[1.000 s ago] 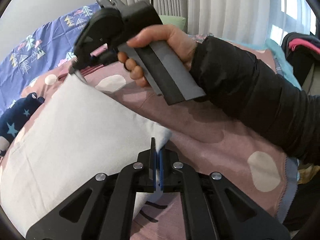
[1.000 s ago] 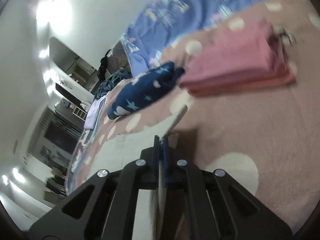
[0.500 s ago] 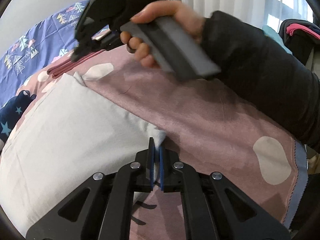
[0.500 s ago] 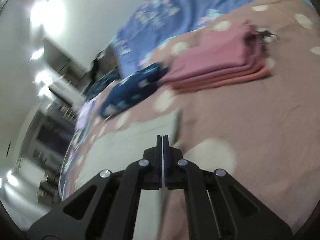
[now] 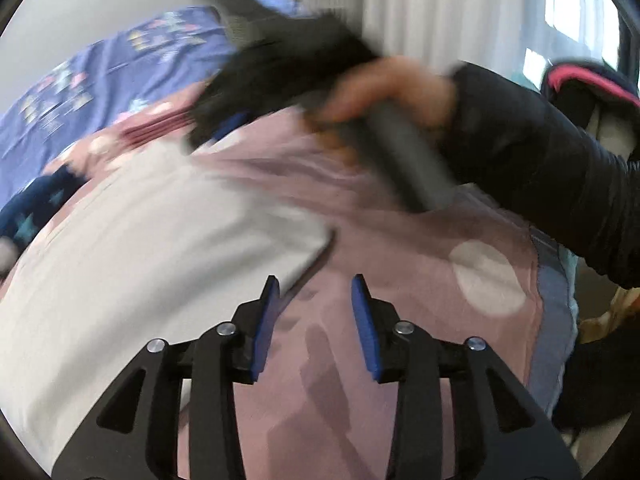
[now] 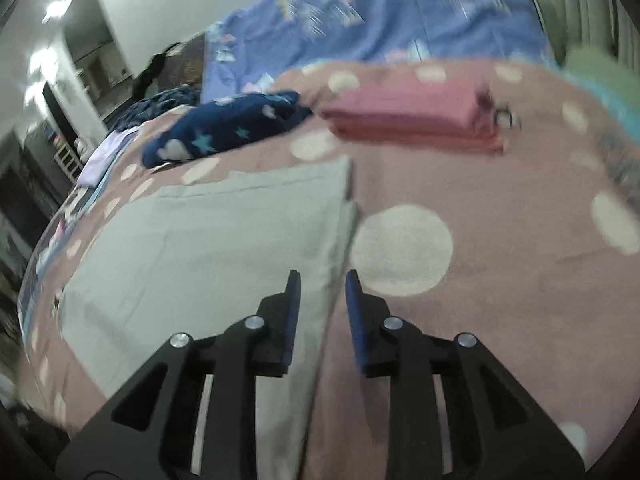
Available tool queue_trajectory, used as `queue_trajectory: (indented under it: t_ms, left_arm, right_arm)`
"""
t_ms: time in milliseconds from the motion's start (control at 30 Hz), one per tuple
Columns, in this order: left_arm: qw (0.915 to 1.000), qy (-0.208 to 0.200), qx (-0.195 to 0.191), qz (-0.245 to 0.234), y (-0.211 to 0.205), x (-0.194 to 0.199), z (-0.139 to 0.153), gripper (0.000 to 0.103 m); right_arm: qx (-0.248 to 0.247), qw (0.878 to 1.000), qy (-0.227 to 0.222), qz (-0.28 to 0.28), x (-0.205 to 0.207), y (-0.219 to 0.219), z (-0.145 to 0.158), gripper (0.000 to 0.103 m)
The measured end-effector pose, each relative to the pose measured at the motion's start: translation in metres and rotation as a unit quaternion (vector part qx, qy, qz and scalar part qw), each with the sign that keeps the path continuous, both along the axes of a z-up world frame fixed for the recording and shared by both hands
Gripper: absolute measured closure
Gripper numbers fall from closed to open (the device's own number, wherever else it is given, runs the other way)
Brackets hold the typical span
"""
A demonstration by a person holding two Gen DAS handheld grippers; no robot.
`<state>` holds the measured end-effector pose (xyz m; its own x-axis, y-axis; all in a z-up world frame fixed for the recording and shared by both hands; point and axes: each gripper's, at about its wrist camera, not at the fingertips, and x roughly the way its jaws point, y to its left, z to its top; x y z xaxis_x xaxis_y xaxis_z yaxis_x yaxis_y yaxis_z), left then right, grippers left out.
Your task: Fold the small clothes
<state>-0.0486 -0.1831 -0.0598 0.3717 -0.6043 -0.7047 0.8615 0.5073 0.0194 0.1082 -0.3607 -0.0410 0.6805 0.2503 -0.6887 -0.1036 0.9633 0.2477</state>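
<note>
A pale grey-white garment (image 5: 140, 264) lies folded flat on the pink dotted bedspread (image 5: 400, 264); it also shows in the right wrist view (image 6: 208, 240). My left gripper (image 5: 316, 292) is open and empty, just above the garment's right edge. My right gripper (image 6: 320, 284) is open and empty, over the garment's right edge. In the left wrist view the right gripper (image 5: 208, 132) is a blurred black shape held in a hand above the garment's far corner.
A stack of folded pink clothes (image 6: 412, 116) and a navy star-print garment (image 6: 224, 124) lie farther back on the bed. A blue patterned sheet (image 6: 380, 16) lies behind them. The bedspread's edge (image 5: 556, 300) runs at the right.
Both grippers were shut on the pale garment's corners; both have opened and let go. The garment now lies flat. The right gripper lifted and moved quickly, blurred.
</note>
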Motion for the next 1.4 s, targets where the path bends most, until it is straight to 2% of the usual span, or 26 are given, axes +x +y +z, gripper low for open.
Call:
queue_trajectory:
  t_ms: [33,133,167,200,267,300,367,400,467,533,600,633,700,833,900,933,1033,1133,1200,1233,1267,1300,1333,1367,1400]
  left_arm:
    - [0.9996,0.003,-0.009,0.025,0.021,0.002,0.002,0.062]
    - [0.9932,0.011,-0.03,0.112,0.084,0.011,0.006,0.062]
    - [0.9883,0.013,-0.036,0.148,0.107,0.015,0.007,0.062]
    - [0.9807,0.015,-0.041,0.191,0.133,0.018,0.007,0.062]
    - [0.9575,0.02,-0.054,0.283,0.194,0.022,0.007,0.062]
    - [0.9475,0.022,-0.059,0.313,0.216,0.021,0.006,0.062]
    - [0.9144,0.023,-0.07,0.398,0.275,0.016,0.007,0.063]
    - [0.8942,0.022,-0.077,0.44,0.307,0.01,0.007,0.063]
    - [0.8705,0.019,-0.092,0.483,0.348,0.006,0.012,0.063]
    - [0.856,0.015,-0.105,0.506,0.377,-0.005,0.012,0.063]
    - [0.8499,0.013,-0.114,0.514,0.393,-0.011,0.011,0.063]
    - [0.8488,0.014,-0.12,0.515,0.4,-0.016,0.009,0.063]
    - [0.8494,0.019,-0.133,0.511,0.403,-0.022,0.006,0.062]
    - [0.8514,0.03,-0.161,0.498,0.399,-0.008,-0.001,0.062]
    - [0.8542,0.035,-0.175,0.488,0.404,-0.005,-0.001,0.057]
    - [0.8558,0.035,-0.179,0.484,0.404,-0.002,-0.002,0.052]
    - [0.8601,0.034,-0.191,0.472,0.407,0.006,-0.001,0.048]
    - [0.8569,0.038,-0.206,0.471,0.412,0.014,-0.005,0.047]
    - [0.8531,0.044,-0.217,0.473,0.416,0.017,-0.008,0.048]
    - [0.8475,0.049,-0.218,0.481,0.42,0.018,-0.01,0.047]
    - [0.8433,0.055,-0.223,0.486,0.425,0.018,-0.013,0.047]
    - [0.8372,0.066,-0.236,0.489,0.432,0.018,-0.015,0.047]
    - [0.8329,0.071,-0.247,0.49,0.438,0.018,-0.016,0.047]
    - [0.8305,0.071,-0.252,0.492,0.441,0.017,-0.015,0.047]
    - [0.8282,0.066,-0.256,0.494,0.447,0.016,-0.013,0.047]
  right_arm:
    - [-0.01,1.0,-0.016,0.007,-0.012,0.007,0.012,0.077]
    - [-0.023,0.998,-0.054,0.037,-0.037,0.027,0.032,0.062]
    - [-0.021,0.996,-0.063,0.056,-0.044,0.039,0.036,0.055]
    - [-0.016,0.994,-0.066,0.081,-0.042,0.051,0.04,0.054]
    - [-0.005,0.99,-0.056,0.129,-0.042,0.084,0.038,0.054]
    - [-0.004,0.989,-0.052,0.139,-0.041,0.097,0.037,0.054]
    - [-0.003,0.985,-0.042,0.168,-0.043,0.14,0.03,0.054]
    - [-0.005,0.982,-0.04,0.182,-0.046,0.158,0.027,0.054]
    - [-0.024,0.972,-0.043,0.229,-0.059,0.216,0.019,0.054]
    - [-0.057,0.958,-0.05,0.275,-0.075,0.27,0.01,0.054]
    - [-0.088,0.943,-0.058,0.316,-0.09,0.314,0.002,0.054]
    - [-0.105,0.934,-0.061,0.337,-0.096,0.338,-0.004,0.054]
    - [-0.125,0.925,-0.066,0.352,-0.101,0.368,-0.011,0.054]
    - [-0.221,0.908,-0.086,0.345,-0.105,0.413,-0.029,0.054]
    - [-0.263,0.899,-0.08,0.341,-0.106,0.425,-0.043,0.054]
    - [-0.272,0.897,-0.081,0.339,-0.106,0.426,-0.046,0.053]
    - [-0.303,0.89,-0.103,0.324,-0.103,0.433,-0.052,0.052]
    - [-0.353,0.874,-0.144,0.3,-0.104,0.454,-0.06,0.052]
    - [-0.389,0.855,-0.179,0.293,-0.106,0.466,-0.066,0.055]
    - [-0.404,0.844,-0.197,0.292,-0.108,0.472,-0.068,0.06]
    - [-0.414,0.837,-0.205,0.292,-0.108,0.476,-0.071,0.072]
    - [-0.42,0.834,-0.203,0.295,-0.107,0.478,-0.074,0.096]
    - [-0.427,0.832,-0.193,0.298,-0.103,0.48,-0.077,0.099]
    - [-0.421,0.835,-0.186,0.302,-0.1,0.479,-0.078,0.1]
    - [-0.399,0.845,-0.187,0.304,-0.099,0.474,-0.071,0.1]
